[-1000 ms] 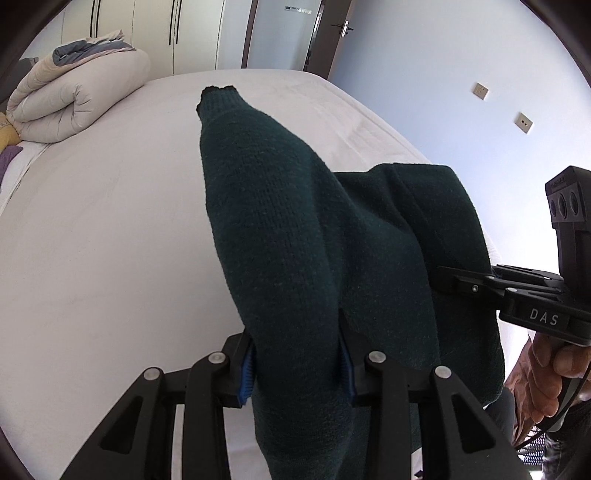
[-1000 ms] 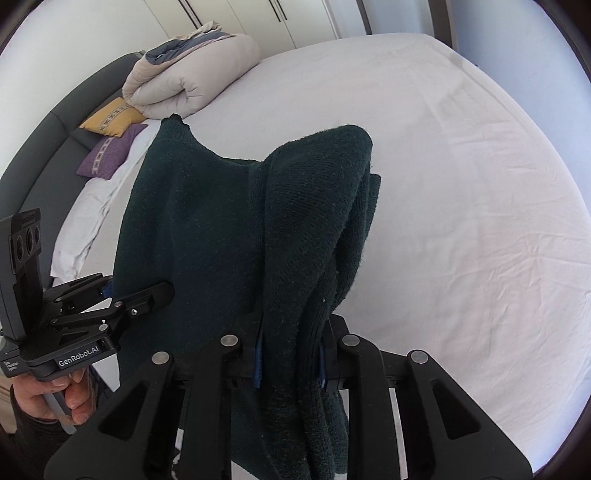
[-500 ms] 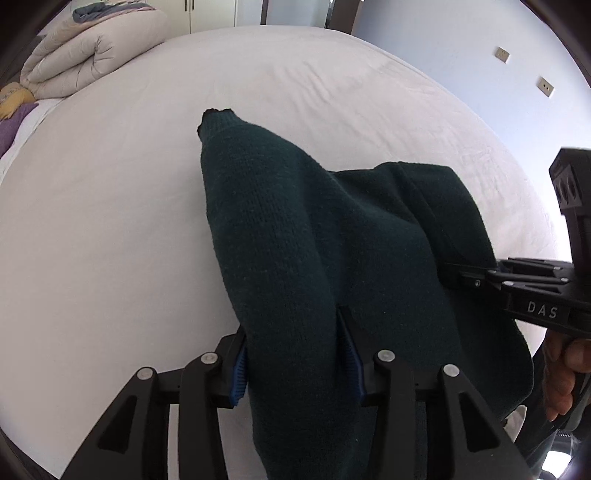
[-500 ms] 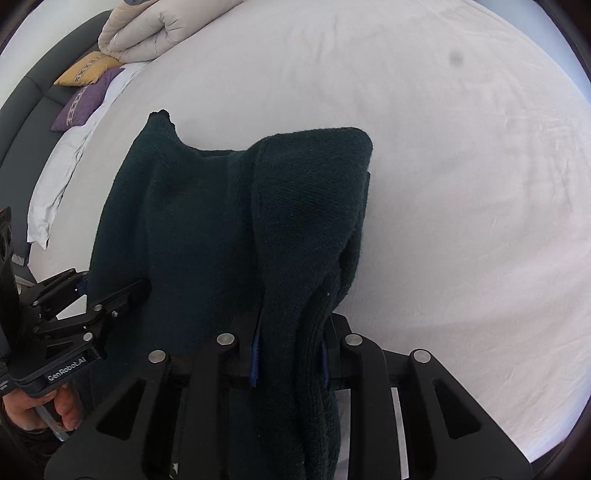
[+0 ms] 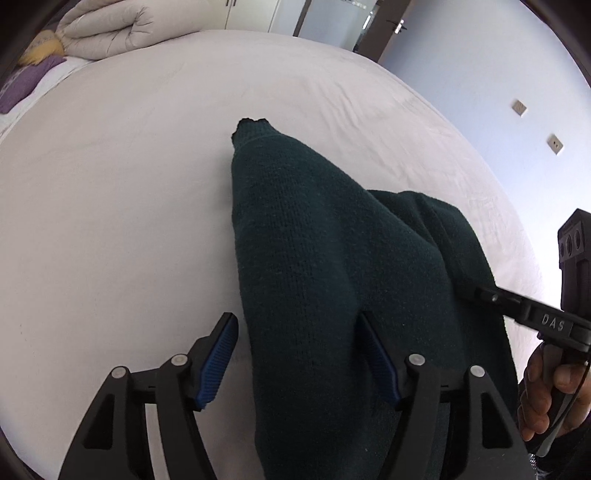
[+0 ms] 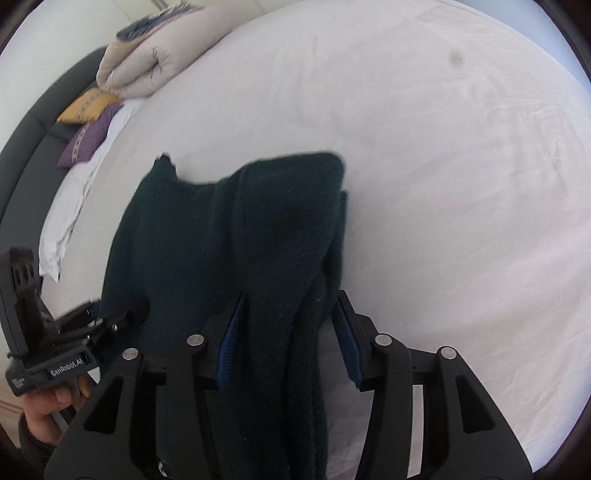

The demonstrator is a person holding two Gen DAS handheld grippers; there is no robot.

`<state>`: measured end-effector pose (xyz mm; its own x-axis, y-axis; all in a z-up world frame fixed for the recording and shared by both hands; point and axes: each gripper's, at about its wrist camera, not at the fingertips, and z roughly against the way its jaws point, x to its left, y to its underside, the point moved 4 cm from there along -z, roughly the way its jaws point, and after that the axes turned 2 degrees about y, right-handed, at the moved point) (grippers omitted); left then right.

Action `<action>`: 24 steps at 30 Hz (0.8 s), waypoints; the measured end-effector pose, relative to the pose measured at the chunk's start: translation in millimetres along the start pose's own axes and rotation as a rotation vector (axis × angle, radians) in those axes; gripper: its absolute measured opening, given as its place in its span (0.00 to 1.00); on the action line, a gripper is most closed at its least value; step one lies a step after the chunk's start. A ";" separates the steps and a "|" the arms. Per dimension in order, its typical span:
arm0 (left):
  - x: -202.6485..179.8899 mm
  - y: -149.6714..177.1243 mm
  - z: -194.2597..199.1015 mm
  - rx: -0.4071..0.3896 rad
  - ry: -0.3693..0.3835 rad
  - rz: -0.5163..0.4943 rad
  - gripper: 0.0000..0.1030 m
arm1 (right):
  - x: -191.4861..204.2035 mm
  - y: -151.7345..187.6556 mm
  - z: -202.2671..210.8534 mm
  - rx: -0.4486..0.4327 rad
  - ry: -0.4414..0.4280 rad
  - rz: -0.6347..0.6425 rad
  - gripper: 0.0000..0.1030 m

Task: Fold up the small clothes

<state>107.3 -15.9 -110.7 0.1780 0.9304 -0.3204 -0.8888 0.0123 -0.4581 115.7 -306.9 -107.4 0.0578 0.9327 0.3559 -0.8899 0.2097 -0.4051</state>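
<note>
Both claws apart now, where half a second ago each was clamped on the dark green sweater [image 5: 314, 280]. Left claw [image 5: 295, 354] spread wide, blue pads [image 5: 218, 363] clear of the knit on the outer side, the cloth only passing between the fingers. Right claw [image 6: 288, 332] likewise released, a visible gap on its right pad, the fabric hanging loose through the middle. Meaning for the task, as a judgement: garment just let go onto the bed [image 5: 110, 184], so this looks like the laying-out step before the folds proper, with no fold yet finished.

Sweater lying on the white sheet, near edge trailing off toward the claws and partly over the bed's near side; exactly where that edge ends, hidden by the claws. Far end reaching toward the bed's centre, one sleeve [image 5: 255, 133] stretched out straight with its ribbed cuff pointing at the rolled duvet [image 5: 110, 29]. Body bunched beside the sleeve in a thick lengthwise ridge, not flat, layers doubled over each other. Thick, fuzzy knit, likely to hold creases poorly and to slide little on the sheet.

Yellow and purple cushions [image 6: 88, 122] beside the duvet, well apart from the sweater.
</note>
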 end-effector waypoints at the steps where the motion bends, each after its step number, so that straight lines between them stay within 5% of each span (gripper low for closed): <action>1: 2.8 2.6 6.8 -0.017 0.002 0.020 0.68 | -5.6 -4.6 9.7 -0.039 -0.001 -0.036 0.45; 6: 6.4 15.3 48.5 -0.144 -0.004 0.073 0.67 | -16.5 -17.0 56.3 -0.158 -0.014 -0.129 0.46; 12: -31.7 -5.5 52.3 -0.176 0.038 -0.024 0.68 | 38.3 3.8 79.0 -0.107 -0.339 -0.030 0.46; 15: -22.3 -20.9 28.4 -0.152 0.010 -0.027 0.68 | 42.2 10.9 51.4 -0.024 -0.386 -0.050 0.46; 18: -10.5 -22.1 2.0 -0.092 -0.031 -0.004 0.68 | 27.4 3.5 5.7 0.059 -0.337 -0.140 0.44; 24: 10.7 -7.9 -8.8 -0.064 0.024 0.086 0.82 | 4.2 -24.4 -50.2 0.020 -0.454 -0.245 0.42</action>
<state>119.9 -9.3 -117.8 0.1129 0.9180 -0.3801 -0.8725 -0.0914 -0.4799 160.4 -293.4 -138.3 0.0672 0.6344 0.7701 -0.8838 0.3961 -0.2492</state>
